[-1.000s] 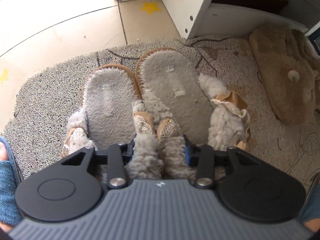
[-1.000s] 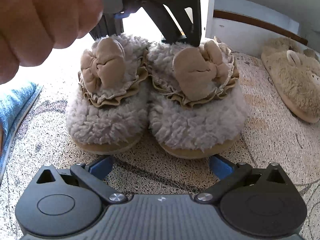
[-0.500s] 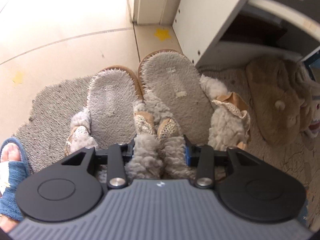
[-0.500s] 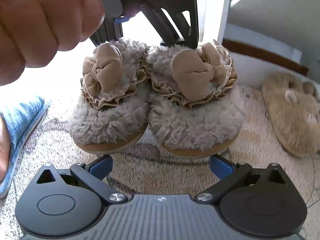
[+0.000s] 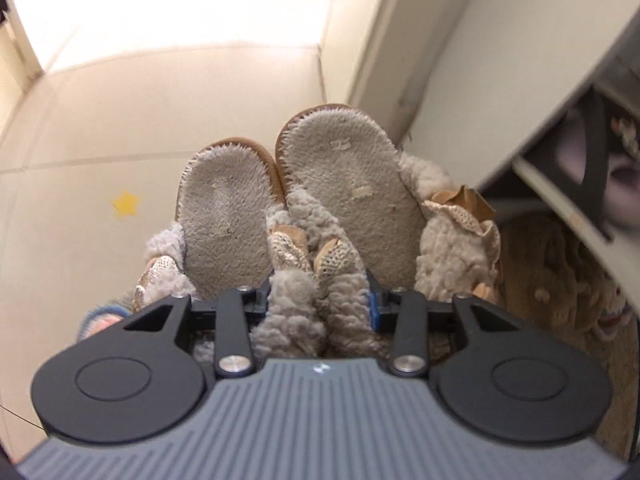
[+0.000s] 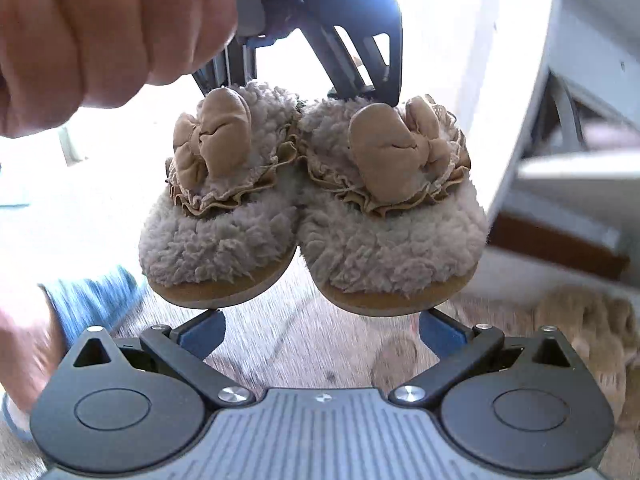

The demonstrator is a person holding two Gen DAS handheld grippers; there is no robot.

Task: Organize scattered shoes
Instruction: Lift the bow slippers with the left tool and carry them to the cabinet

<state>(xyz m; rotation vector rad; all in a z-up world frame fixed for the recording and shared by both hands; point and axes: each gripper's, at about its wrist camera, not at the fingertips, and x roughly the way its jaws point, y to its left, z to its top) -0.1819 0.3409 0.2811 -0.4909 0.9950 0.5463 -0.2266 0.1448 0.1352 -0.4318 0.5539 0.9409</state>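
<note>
The left tongs [image 5: 320, 300] pinch both fluffy grey slippers [image 5: 304, 200] together, up in the air beside the white shoe shelf [image 5: 560, 128]. The right tongs [image 6: 320, 332] wait open underneath. Brown furry slippers [image 6: 580, 320] lie on the mat [image 6: 300, 344].

Fluffy grey slippers [image 6: 312, 216]: two, a pair, each bearing one tan bow [image 6: 212, 136]. Brown plush slippers [image 5: 548, 276]: at least one; exact count cannot be determined. Yellow star stickers [image 5: 126, 204] on the floor: one. Grippers: two.
</note>
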